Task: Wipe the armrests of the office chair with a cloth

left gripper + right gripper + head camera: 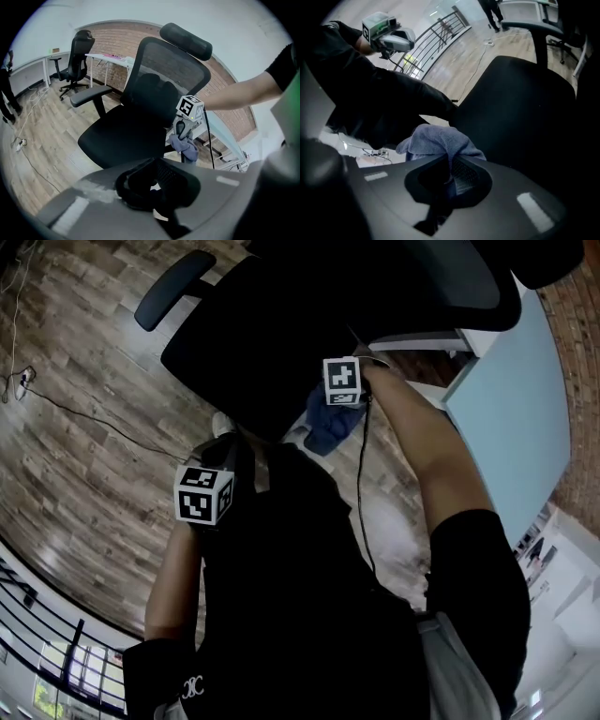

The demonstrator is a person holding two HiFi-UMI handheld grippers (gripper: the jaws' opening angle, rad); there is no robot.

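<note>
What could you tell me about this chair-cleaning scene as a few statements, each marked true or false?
1. The right gripper is clamped on a blue cloth. True.
2. The left gripper holds a second cloth. False: nothing is between its jaws.
3. The office chair is black and has a headrest. True.
4. The floor is carpeted. False: it is wood planks.

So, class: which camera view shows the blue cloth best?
The right gripper view: the cloth sits close up, bunched in the right gripper's tongs. The left gripper view shows it small, hanging from that gripper; the head view shows only a blue patch beside the chair.
</note>
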